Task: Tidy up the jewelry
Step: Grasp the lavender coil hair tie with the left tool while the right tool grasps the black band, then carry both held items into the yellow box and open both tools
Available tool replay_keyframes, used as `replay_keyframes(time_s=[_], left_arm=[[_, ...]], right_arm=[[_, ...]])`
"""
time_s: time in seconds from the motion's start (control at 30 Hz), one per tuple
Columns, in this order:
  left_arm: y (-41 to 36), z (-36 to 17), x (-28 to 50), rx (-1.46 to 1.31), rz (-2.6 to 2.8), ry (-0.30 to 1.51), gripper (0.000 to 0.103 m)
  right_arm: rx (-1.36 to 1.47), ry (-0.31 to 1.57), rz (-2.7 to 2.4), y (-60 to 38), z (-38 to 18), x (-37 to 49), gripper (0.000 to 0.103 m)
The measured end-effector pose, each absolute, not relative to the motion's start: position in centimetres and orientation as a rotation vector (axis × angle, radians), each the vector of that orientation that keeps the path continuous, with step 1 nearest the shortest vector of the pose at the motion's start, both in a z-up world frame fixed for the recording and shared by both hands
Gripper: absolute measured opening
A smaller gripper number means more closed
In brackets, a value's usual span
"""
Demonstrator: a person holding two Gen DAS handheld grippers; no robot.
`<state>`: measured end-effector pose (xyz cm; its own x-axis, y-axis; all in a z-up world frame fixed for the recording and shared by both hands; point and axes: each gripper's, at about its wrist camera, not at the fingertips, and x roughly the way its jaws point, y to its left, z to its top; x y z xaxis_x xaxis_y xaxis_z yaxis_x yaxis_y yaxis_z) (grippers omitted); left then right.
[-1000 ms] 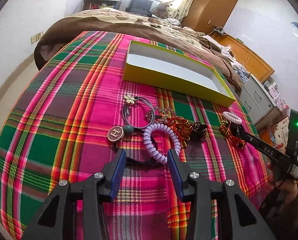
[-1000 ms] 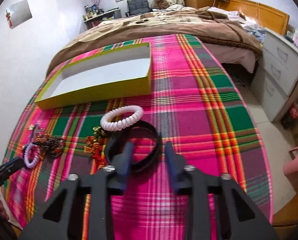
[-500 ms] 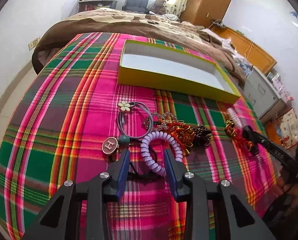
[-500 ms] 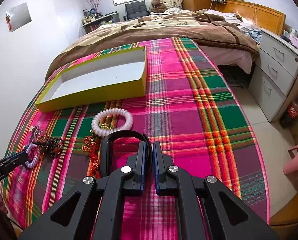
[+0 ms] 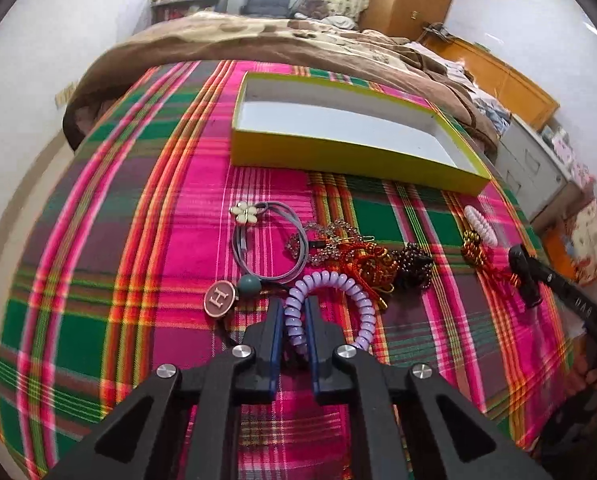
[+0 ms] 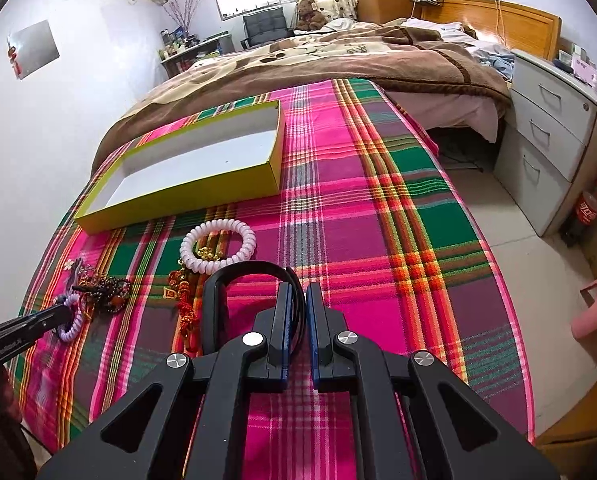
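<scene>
With the left gripper (image 5: 294,322) closing on the purple coil (image 5: 330,300) and the right gripper (image 6: 297,310) clamped on the black headband (image 6: 250,276), both near the box (image 5: 338,152), lifting could snag tangled beads (image 5: 378,260).

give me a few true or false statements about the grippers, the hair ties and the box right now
1. The left gripper has the purple spiral hair tie between its closing jaws. True.
2. The right gripper is shut on the white spiral hair tie. False: it is shut on the black headband.
3. The yellow box already holds jewelry. False: nothing lies in it.
4. The white spiral hair tie lies on the plaid blanket, outside the box. True.
</scene>
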<state>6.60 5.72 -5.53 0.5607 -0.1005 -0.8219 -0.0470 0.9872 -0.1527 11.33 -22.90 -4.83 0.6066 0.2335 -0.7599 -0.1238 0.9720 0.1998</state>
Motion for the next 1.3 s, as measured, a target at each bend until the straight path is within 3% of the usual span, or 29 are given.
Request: replay_keyframes(time_s=[0.6, 1.3], left_arm=[[6.8, -2.7, 6.0, -0.204, -0.069, 0.88, 0.009], [9.0, 0.4, 12.9, -0.256, -0.116, 0.835, 0.009]], right_arm=[[0.126, 0.847, 0.229, -22.2, -2.8, 10.6, 0.007], [0.095, 0.797, 0.257, -19.0, 1.0, 16.8, 0.007]])
